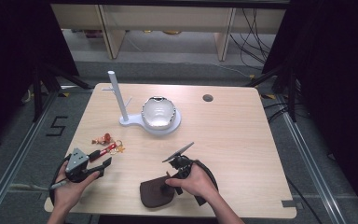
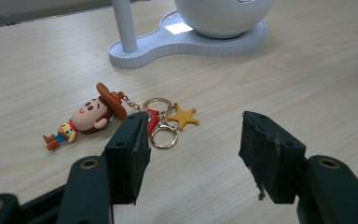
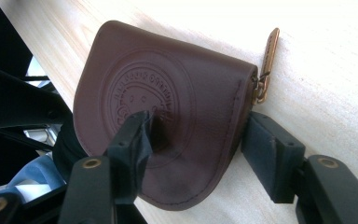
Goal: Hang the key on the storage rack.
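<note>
A cowboy-doll keychain [image 1: 106, 139] with key rings, a red tag and a yellow star [image 2: 183, 116] lies on the left of the wooden table. My left gripper [image 1: 101, 167] stands open just short of it; in the left gripper view the doll [image 2: 89, 116] lies past the left jaw, and nothing is between the jaws [image 2: 196, 154]. A brown leather pouch [image 1: 154, 193] with an embossed round seal lies at the table's front edge. My right gripper [image 1: 166, 188] is open over it. One jaw rests on the pouch's face [image 3: 135, 84]; the other sits beside its zipper edge, below the zipper pull [image 3: 268, 58].
A white stand [image 1: 167, 129] with an upright pole [image 1: 115, 95] and a shiny bowl [image 1: 158, 112] sits mid-table behind the keychain. A round cable hole [image 1: 208, 98] is farther back. The table's right half is bare wood. Dark frames and cables flank the table.
</note>
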`<state>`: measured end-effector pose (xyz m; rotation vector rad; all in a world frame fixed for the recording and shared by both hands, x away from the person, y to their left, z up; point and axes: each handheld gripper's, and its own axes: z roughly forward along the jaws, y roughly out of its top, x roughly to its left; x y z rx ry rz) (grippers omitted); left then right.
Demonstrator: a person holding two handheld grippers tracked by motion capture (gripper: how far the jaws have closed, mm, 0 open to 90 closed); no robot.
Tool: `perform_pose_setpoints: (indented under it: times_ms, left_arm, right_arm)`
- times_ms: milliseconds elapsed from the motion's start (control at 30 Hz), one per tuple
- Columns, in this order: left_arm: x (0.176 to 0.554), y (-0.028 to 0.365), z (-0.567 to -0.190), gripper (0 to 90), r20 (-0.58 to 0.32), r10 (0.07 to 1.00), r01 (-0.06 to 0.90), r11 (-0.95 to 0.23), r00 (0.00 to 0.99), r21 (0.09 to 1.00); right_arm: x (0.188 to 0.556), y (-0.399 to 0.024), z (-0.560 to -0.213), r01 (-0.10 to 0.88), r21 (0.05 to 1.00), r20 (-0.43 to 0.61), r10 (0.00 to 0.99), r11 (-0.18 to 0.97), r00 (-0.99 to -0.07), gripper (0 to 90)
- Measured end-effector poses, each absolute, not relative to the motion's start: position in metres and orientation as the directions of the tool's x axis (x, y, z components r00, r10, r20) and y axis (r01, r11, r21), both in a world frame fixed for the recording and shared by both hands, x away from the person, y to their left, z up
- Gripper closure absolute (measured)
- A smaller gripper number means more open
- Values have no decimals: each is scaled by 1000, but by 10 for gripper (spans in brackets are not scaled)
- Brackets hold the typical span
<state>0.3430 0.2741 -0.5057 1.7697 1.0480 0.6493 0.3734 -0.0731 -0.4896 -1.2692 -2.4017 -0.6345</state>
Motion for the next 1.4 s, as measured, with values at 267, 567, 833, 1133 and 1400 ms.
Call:
perform_pose_setpoints:
  times_ms: [267,567,833,1133,1400]
  left_arm:
    - [344,275,-508,419,-29,871,370,-177,490,912]
    - [343,276,-508,423,-22,873,373,-185,486,909]
    - [344,278,-508,425,-23,873,370,-183,487,911]
    - [343,278,-509,424,-25,874,371,-180,486,911]
    - [343,279,-510,424,-24,873,370,-181,487,911]
  right_arm:
    - [374,-74,-490,836,224,497,680,501,-540,518]
    - [376,-75,-489,805,245,476,656,540,-585,591]
    - [375,-73,-480,787,249,481,634,564,-606,667]
    - [367,-72,-470,748,297,416,625,593,-660,702]
    - [358,-76,-451,729,355,396,612,585,-685,772]
